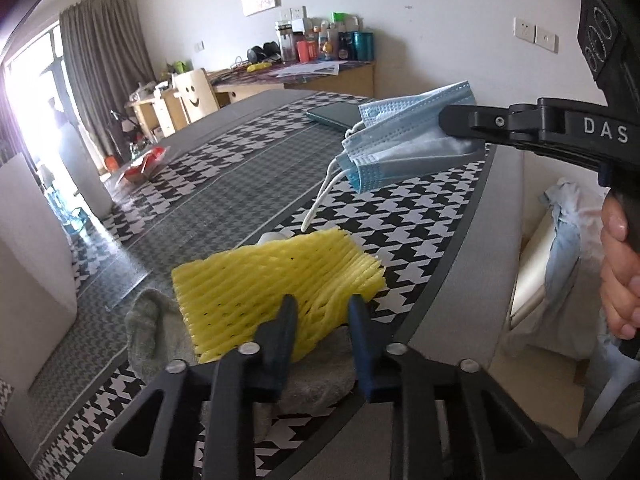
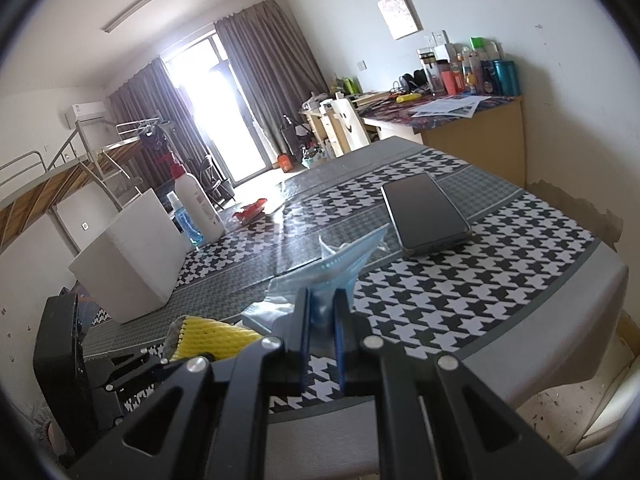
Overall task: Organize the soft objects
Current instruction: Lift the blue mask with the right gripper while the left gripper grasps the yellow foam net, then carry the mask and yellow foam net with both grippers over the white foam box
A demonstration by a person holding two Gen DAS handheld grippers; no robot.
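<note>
Both pairs of jaws grip something soft. Left gripper (image 1: 320, 312) pinches the near edge of a yellow foam net (image 1: 276, 280), its pads pressed into the mesh. That net lies over a grey sock (image 1: 152, 328) on the houndstooth table (image 1: 420, 220). Right gripper (image 2: 322, 312) has its jaws pressed together on a blue face mask (image 1: 404, 140), held clear above the table, far and to the right of the net, with white ear loops dangling. A dark phone (image 2: 426, 212) lies farther back, and a white box (image 2: 128, 260) stands at the left.
</note>
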